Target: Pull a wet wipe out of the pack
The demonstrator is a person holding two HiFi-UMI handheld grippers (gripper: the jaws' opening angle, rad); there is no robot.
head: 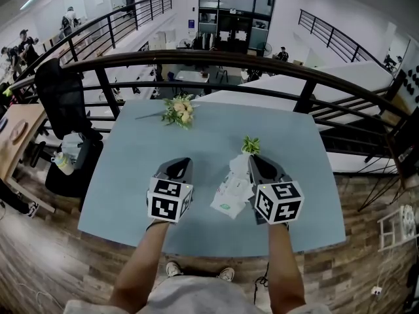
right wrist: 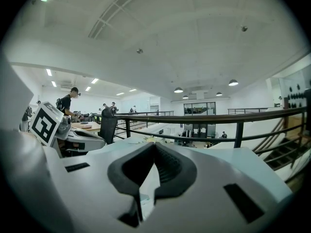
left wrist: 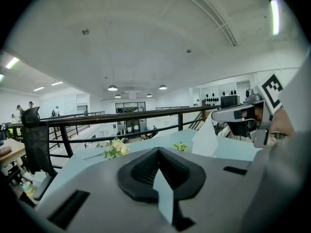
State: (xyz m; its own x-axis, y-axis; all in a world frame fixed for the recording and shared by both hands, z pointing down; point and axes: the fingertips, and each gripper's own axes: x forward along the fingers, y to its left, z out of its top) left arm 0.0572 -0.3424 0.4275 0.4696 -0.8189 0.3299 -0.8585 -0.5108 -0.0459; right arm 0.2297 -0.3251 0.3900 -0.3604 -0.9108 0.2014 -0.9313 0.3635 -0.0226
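Our right claw (head: 253,159) is pinching a thin white wet wipe (head: 239,167) between tips pressed tight together. The sheet is running down to the soft white pack with green print (head: 229,196), which is lying just left of that claw on the pale blue tabletop (head: 131,175). We are holding our left claw (head: 181,165) to the left of the pack and apart from it, tips pressed together on nothing. Beyond the claws, a small green sprig (head: 251,144) and a bunch of cream flowers (head: 179,112) are resting on the tabletop.
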